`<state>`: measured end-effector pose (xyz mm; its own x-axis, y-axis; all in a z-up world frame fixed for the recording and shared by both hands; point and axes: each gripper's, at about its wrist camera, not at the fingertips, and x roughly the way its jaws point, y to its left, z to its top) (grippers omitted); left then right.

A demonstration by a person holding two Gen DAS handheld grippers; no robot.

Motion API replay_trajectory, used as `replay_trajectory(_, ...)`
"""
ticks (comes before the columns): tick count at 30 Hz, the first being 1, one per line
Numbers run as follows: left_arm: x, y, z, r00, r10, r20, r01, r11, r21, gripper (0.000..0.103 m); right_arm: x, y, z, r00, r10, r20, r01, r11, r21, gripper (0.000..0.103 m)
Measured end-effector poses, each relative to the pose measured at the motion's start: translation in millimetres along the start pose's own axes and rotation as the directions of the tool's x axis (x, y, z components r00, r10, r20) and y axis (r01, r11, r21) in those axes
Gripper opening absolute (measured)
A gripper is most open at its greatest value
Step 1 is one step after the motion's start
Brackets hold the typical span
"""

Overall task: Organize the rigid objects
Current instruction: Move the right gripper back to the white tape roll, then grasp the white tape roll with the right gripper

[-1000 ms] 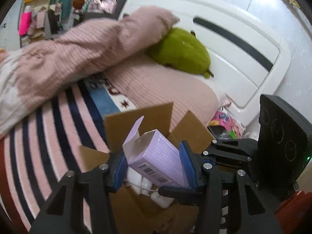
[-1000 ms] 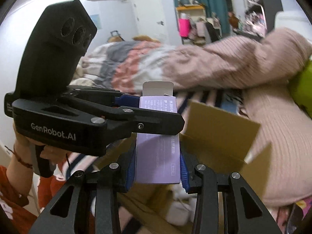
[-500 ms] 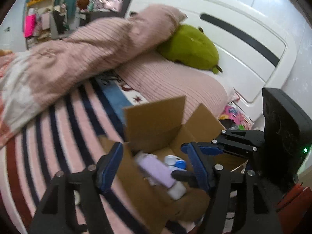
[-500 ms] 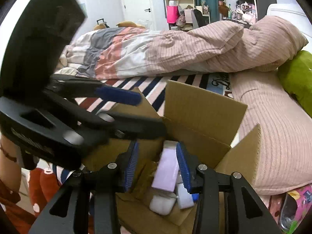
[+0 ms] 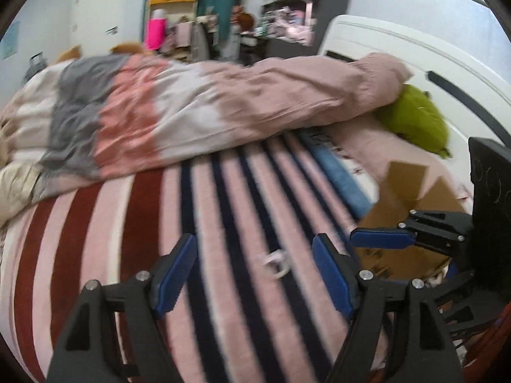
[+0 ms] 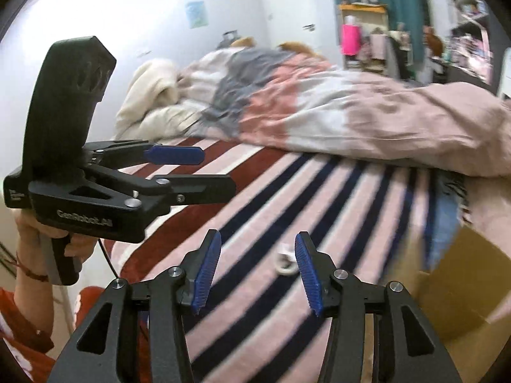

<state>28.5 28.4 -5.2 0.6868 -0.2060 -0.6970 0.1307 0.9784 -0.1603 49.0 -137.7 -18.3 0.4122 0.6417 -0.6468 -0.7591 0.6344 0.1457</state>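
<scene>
A small white ring-shaped object (image 5: 275, 262) lies on the striped bedspread (image 5: 223, 223); it also shows in the right wrist view (image 6: 285, 261). My left gripper (image 5: 255, 274) is open and empty, just short of it. My right gripper (image 6: 257, 269) is open and empty, with the object just ahead between its fingertips. The cardboard box (image 5: 412, 204) stands at the right of the left wrist view and at the lower right of the right wrist view (image 6: 463, 290). The left gripper also shows in the right wrist view (image 6: 198, 172), held in a hand.
A rumpled pink, grey and white duvet (image 5: 207, 111) lies across the far side of the bed. A green plush toy (image 5: 415, 124) rests by the white headboard (image 5: 415, 57). Shelves and furniture stand in the background.
Both grippers let go of the purple box, which dropped into the cardboard box. Both then swung left, away from the box, towards the small white object on the bedspread.
</scene>
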Motion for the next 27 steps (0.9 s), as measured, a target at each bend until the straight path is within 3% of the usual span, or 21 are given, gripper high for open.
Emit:
replay_trajectory(6,21.5,42.2,-36.9,0.999,0.017,-0.051,-0.022,0.996,-0.081,0.072,69.2,8.9,-10.1,0.993,0.010,-0.119,-0.007,1.000,0.026,0.044)
replay_trajectory(10,36.0,54.0,-53.4,0.997,0.004,-0.083,-0.014,0.993,-0.118,0.072,113.7,-7.7,-31.1,0.969,-0.154,-0.191,0.167,0.985,0.050,0.045)
replay_trajectory(14,45.3,55.1,-58.8,0.995,-0.007,-0.100,-0.006,0.991,-0.130,0.072,139.8,-26.9,-46.3,0.942,-0.245,-0.231,0.266,0.961,0.068,0.046)
replay_trajectory(18,50.4,55.0,-57.6,0.994,-0.014,-0.104,0.000,0.991,-0.134,0.072,152.2,-38.9,-56.1,0.943,-0.222,-0.248,0.253,0.962,0.100,0.046)
replay_trajectory(19,50.5,54.3,-57.1,0.994,-0.017,-0.104,0.003,0.991,-0.135,0.072,153.6,-39.0,-58.1,0.940,-0.235,-0.248,0.263,0.961,0.084,0.043)
replay_trajectory(20,50.4,53.6,-56.2,0.994,-0.018,-0.104,0.004,0.991,-0.135,0.072,153.8,-38.6,-59.5,0.939,-0.245,-0.243,0.269,0.961,0.069,0.034)
replay_trajectory(21,50.0,52.1,-55.6,0.994,-0.020,-0.105,0.006,0.991,-0.132,0.072,153.6,-37.6,-59.3,0.939,-0.246,-0.239,0.269,0.961,0.066,0.034)
replay_trajectory(27,43.3,39.1,-51.1,0.993,-0.050,-0.109,0.038,0.993,-0.113,0.072,129.9,-24.8,-51.0,0.963,-0.208,-0.173,0.217,0.975,0.038,0.034)
